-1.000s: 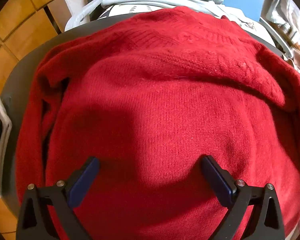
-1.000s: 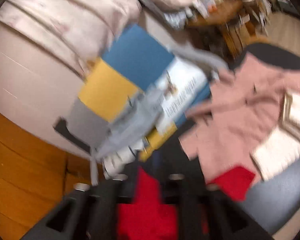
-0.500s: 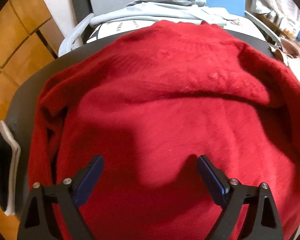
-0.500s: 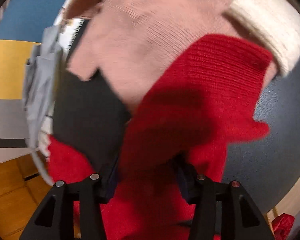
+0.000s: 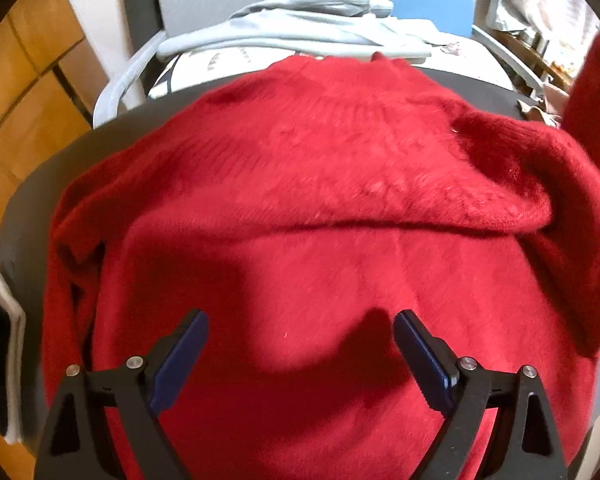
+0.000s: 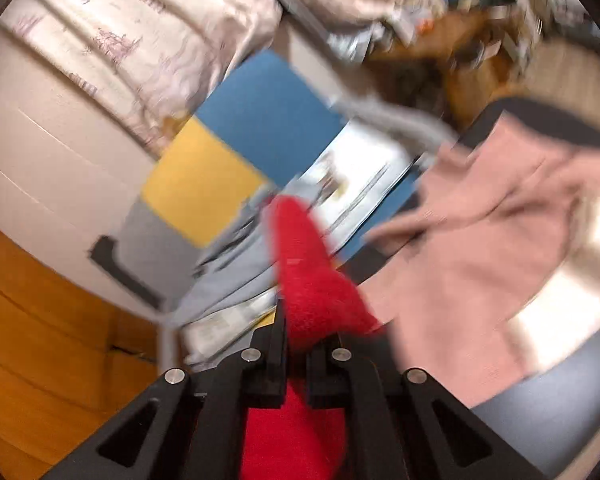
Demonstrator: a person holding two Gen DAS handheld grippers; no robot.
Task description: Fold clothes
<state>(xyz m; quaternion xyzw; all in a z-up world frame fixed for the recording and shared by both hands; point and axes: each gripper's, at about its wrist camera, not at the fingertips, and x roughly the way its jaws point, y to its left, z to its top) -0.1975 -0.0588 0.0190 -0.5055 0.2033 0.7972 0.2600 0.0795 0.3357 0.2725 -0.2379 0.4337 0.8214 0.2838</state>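
A red knit sweater (image 5: 300, 208) lies spread on the dark grey table (image 5: 28, 200), its upper part folded down over the body. My left gripper (image 5: 300, 316) hovers over the lower middle of the sweater, open, with nothing between its blue pads (image 5: 180, 356). At the far right edge a red sleeve (image 5: 596, 92) is lifted off the table. In the blurred right wrist view my right gripper (image 6: 304, 340) is closing tight on that red sleeve (image 6: 304, 264), whose end sticks up past the fingertips.
A pink sweater (image 6: 480, 232) with a cream cuff lies on the table to the right. Beyond the table's far edge are a light grey garment (image 5: 300, 36) on printed paper, grey, yellow and blue panels (image 6: 204, 184), and wooden floor (image 5: 28, 92) at left.
My left gripper has risen and pulled back a little, still open. My right gripper swung down onto the red sleeve, closed on it, and has lifted it off the table.
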